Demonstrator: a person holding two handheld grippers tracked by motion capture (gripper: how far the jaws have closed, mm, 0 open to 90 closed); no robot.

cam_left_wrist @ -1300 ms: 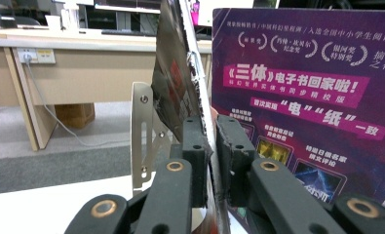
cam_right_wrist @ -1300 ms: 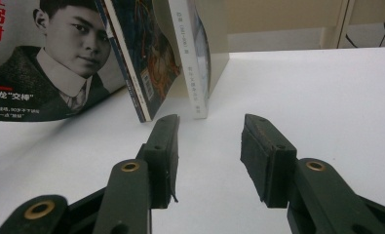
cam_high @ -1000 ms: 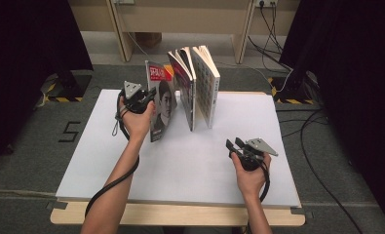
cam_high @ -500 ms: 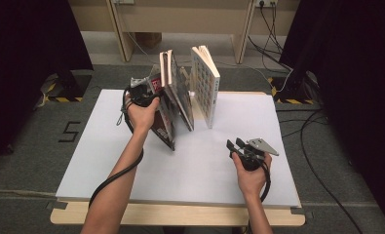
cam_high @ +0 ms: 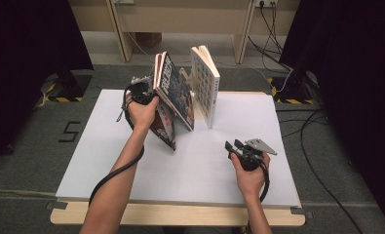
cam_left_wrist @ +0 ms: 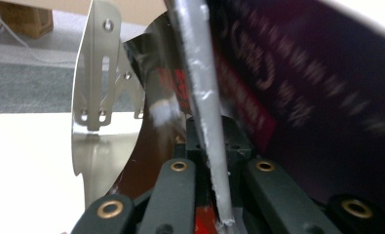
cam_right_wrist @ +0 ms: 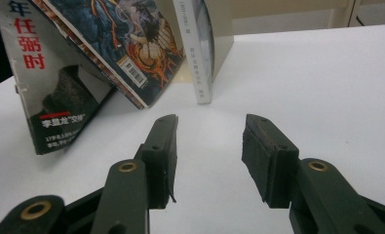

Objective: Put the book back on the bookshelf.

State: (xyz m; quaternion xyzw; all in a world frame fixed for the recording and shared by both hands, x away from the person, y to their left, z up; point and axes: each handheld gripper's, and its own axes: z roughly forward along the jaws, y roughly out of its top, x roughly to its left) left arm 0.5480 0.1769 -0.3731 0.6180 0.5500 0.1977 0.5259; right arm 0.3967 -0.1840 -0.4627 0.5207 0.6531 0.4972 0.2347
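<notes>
Nearest the person, the right tool (cam_high: 235,147) rests low over the bare white table (cam_high: 107,161), its jaws parted with nothing between them; in the right gripper view the 2 pads (cam_right_wrist: 165,146) frame only table surface.

Farther in, the left tool (cam_high: 148,87) has just been closing and now pinches the top edge of the leaning magazine (cam_high: 173,90); in the left gripper view the pale, worn edge of that magazine (cam_left_wrist: 204,97) runs straight down between the closed jaws. It tilts toward the person with its lower edge on the table, and a second glossy magazine (cam_high: 164,127) leans under it on the left.

The held magazine looks thin, light and floppy, with a slick cover, so I judge it will sag and swing if lifted by one corner. A pinch at or close to the spine, where the pages are bound, should keep it stiffest and avoid creasing or tearing the sheets. The glossy cover could slide out of a light grip.

Beyond, the thicker white book (cam_high: 205,87) stands upright on its own, just apart from the leaning pair, and a silver bookend (cam_left_wrist: 95,78) stands behind them.
</notes>
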